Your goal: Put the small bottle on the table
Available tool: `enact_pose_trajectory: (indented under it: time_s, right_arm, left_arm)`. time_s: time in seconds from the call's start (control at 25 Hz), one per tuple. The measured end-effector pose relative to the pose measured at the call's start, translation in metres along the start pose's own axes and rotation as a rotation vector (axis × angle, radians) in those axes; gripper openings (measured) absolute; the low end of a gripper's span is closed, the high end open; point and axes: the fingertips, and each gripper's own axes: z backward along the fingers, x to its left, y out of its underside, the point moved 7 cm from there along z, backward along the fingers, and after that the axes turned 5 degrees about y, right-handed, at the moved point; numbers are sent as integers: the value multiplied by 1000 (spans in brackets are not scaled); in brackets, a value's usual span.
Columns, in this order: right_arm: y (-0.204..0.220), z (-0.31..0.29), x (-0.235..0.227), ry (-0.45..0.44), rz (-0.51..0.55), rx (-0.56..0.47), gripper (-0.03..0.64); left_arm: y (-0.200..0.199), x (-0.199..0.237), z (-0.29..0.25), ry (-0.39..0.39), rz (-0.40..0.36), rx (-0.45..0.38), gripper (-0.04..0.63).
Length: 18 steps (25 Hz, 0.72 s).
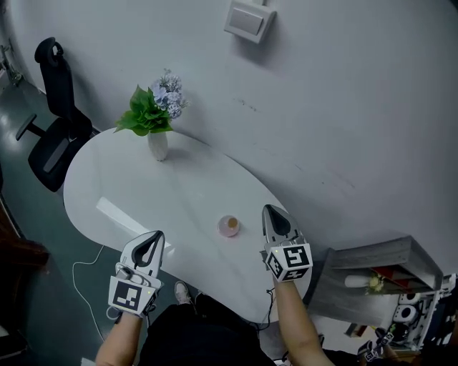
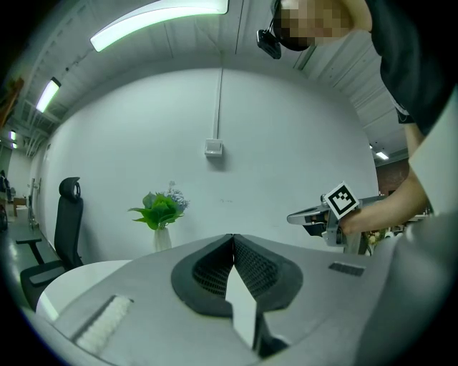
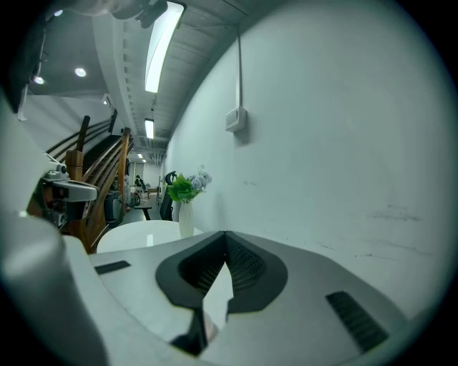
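The small bottle (image 1: 229, 226), seen from above as a round pinkish top, stands upright on the white oval table (image 1: 186, 193), free of both grippers. My right gripper (image 1: 271, 210) hovers just right of it, over the table's near edge, its jaws shut with nothing between them. My left gripper (image 1: 154, 239) is held at the table's near-left edge, well left of the bottle, also shut and empty. In the left gripper view the shut jaws meet at the left gripper (image 2: 232, 236), and the right gripper (image 2: 306, 216) shows beyond them. The bottle is hidden in both gripper views.
A white vase (image 1: 158, 145) with green leaves and pale flowers stands at the table's far side. A black office chair (image 1: 54, 107) is at the left. A grey wall with a switch box (image 1: 249, 19) runs behind the table. A cluttered shelf (image 1: 386, 279) is at the lower right.
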Motion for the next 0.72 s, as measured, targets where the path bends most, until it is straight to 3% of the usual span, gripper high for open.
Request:
enact_pose_trajectory:
  time_s: [0.72]
  right_arm:
    - [-61,82,-12,44,-2,-152,6]
  left_arm:
    - [-9,12,-4,-36,-17,-23,6]
